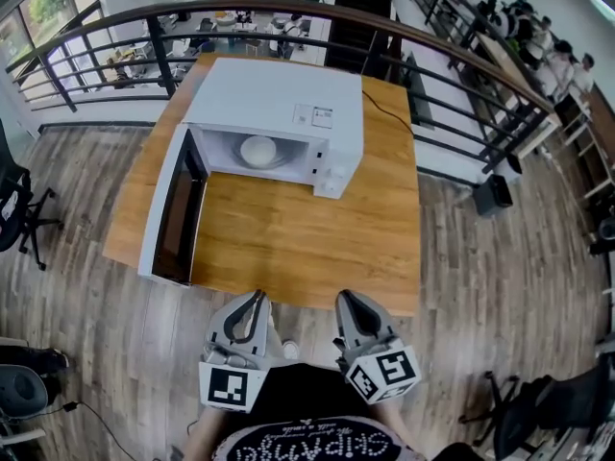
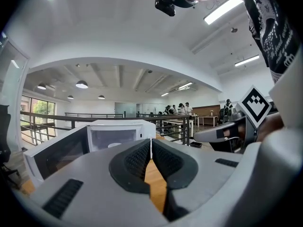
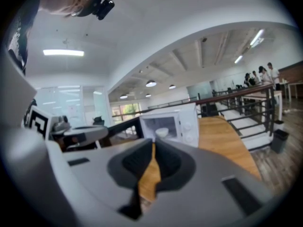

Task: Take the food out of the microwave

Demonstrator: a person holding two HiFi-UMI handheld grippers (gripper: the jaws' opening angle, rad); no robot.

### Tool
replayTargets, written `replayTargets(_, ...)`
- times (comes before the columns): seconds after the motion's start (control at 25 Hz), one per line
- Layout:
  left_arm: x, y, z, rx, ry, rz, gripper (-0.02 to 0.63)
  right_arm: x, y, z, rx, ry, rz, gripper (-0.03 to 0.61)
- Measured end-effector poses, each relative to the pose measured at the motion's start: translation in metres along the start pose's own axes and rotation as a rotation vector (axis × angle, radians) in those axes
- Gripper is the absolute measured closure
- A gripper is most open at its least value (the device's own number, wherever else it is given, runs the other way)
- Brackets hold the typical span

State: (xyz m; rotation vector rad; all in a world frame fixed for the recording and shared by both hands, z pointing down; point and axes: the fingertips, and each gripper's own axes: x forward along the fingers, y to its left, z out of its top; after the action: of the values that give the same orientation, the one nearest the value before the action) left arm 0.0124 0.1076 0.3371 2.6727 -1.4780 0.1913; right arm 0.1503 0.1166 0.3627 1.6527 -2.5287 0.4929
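Note:
A white microwave stands at the back of a wooden table, its door swung wide open to the left. Inside the cavity sits a white bowl, also visible as the bowl in the right gripper view. My left gripper and right gripper hover side by side just off the table's near edge, both shut and empty, pointing toward the microwave. The left gripper has its jaws pressed together; so does the right gripper.
A dark curved railing runs behind the table, with a lower floor and people beyond. A black cable runs off the table's right side. Office chairs stand at the left and lower right on the wooden floor.

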Motion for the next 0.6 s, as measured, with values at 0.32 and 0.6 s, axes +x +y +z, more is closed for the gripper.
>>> replayTargets(0.32, 0.045, 0.059, 0.021, 0.015, -0.026, -0.037, 0.575, 0.064, 0.002, 0.033, -0.012, -0.011, -0.025, 0.54)
replayTargets(0.6, 0.076, 0.1, 0.028, 0.005, -0.032, -0.07, 0.574, 0.113, 0.012, 0.046, -0.013, -0.001, -0.04, 0.54)
